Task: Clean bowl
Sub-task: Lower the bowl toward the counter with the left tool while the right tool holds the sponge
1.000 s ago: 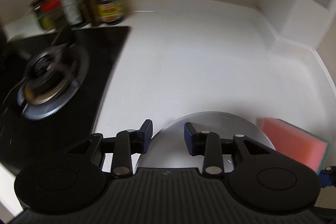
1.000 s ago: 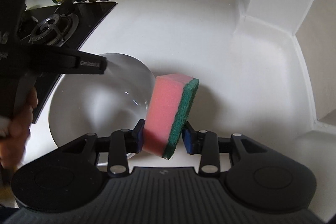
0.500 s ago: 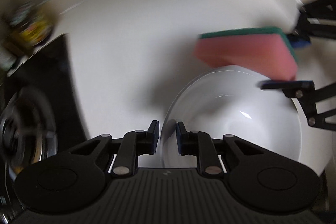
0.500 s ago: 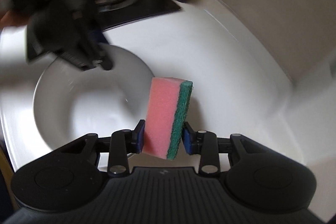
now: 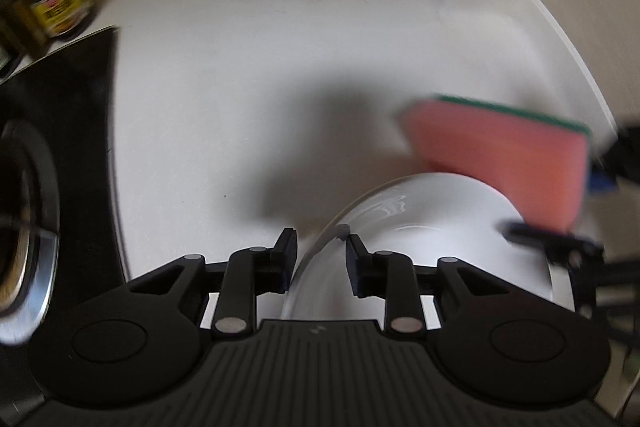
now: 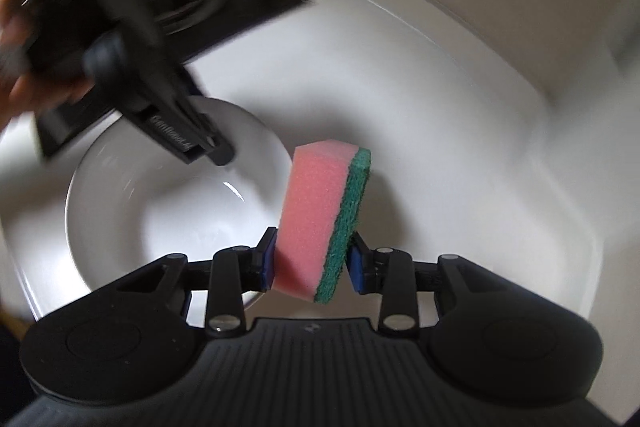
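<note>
Overhead, white counter [image 5: 248, 75] with bowl [image 6: 132, 211], perhaps beside hob [image 5: 68, 147].

White raised lettering, roughly "GenRobot", on the black finger of the left gripper [image 6: 192, 147] at ten o'clock over the bowl [image 6: 120, 211]. Jar [image 5: 56, 7] labels too blurred to read.

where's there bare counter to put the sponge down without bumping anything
The widest bare patch is the white counter beyond and to the right of the bowl, running to the back wall and the corner ledge. It is crowded on the left: the black stove and the jars behind it. The left gripper straddles the bowl's rim.
</note>
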